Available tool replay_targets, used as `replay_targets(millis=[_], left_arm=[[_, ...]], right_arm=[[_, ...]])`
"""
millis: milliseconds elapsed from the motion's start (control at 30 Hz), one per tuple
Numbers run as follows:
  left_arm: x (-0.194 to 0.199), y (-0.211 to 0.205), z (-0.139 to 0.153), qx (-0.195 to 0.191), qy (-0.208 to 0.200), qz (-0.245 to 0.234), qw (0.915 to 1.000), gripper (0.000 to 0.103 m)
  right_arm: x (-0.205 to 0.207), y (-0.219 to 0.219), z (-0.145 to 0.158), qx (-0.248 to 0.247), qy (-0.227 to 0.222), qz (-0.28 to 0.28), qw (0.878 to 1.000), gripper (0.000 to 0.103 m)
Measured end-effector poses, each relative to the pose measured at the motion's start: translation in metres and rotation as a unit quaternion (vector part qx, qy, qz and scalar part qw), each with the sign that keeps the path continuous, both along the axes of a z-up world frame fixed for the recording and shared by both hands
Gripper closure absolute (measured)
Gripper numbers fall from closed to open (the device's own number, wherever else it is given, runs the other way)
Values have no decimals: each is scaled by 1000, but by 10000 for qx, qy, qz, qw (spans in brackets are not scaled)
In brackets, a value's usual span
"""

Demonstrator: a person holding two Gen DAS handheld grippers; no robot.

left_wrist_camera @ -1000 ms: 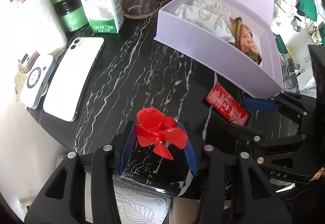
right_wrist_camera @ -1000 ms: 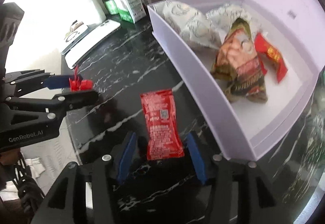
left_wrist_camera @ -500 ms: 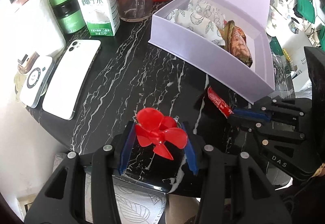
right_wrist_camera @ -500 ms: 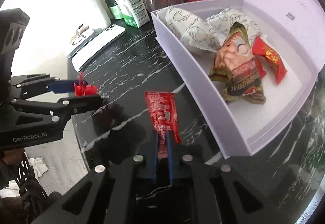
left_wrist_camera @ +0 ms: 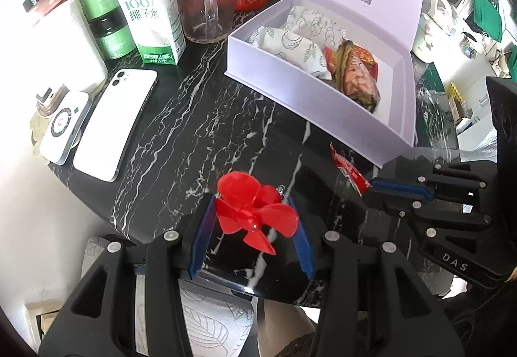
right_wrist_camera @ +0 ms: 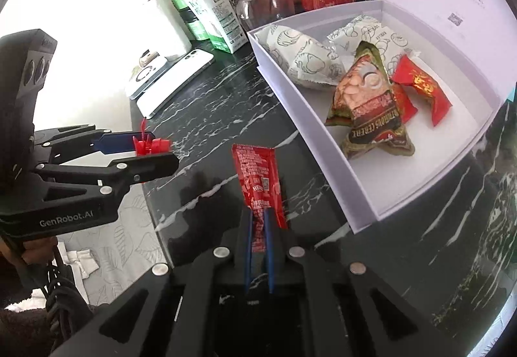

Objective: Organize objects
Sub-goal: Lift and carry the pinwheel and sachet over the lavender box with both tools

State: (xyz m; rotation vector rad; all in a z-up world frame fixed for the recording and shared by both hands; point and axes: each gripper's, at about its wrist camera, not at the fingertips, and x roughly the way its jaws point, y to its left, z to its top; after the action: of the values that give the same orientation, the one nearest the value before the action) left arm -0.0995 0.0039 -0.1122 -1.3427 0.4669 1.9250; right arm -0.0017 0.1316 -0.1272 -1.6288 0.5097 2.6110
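the right gripper [right_wrist_camera: 258, 227] has just closed its jaws and now pinches the bottom edge of the red sauce packet [right_wrist_camera: 258, 182], which hangs free just off the near corner of the open lilac box [right_wrist_camera: 310, 137]. the left gripper [left_wrist_camera: 252, 227] is clamped narrow on a red plastic fan [left_wrist_camera: 255, 211], further out from that same box corner, over the black marble table [left_wrist_camera: 194, 130]. the packet is held by a thin strip only, so a quick swing towards the box could let the slick foil slide out of the pads and drop short, on the table in front of the box wall. carried too low, its loose top could catch on the box rim and fold or pull free. the fan's thin blades look brittle, and a harder squeeze might snap one. the box already holds wrapped snacks [right_wrist_camera: 368, 111] at its middle, so a drop there may leave the packet perched on them.
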Motion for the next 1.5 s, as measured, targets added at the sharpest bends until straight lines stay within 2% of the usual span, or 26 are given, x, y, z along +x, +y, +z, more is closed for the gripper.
replay_targets(millis=[267,467,867,1233,1500], left_arm=[[22,3,20,-48,150,343,9993,59],[46,11,37,-75,263,777,9966,59],[116,42,74,-43,641,1763,9822,59],[145,66,110,62,1084,1711,9793,59],[149,78,121,-92,1143,2003,9730,59]], right_arm=[[9,2,24,-20,222,417,9989,96],[23,12,40,-87,416,822,9957,96],[66,48,82,-34,859,1934,9774,96],[92,69,119,275,1135,2023,9723,96],[96,83,130,121,1253,2298,9651,96]])
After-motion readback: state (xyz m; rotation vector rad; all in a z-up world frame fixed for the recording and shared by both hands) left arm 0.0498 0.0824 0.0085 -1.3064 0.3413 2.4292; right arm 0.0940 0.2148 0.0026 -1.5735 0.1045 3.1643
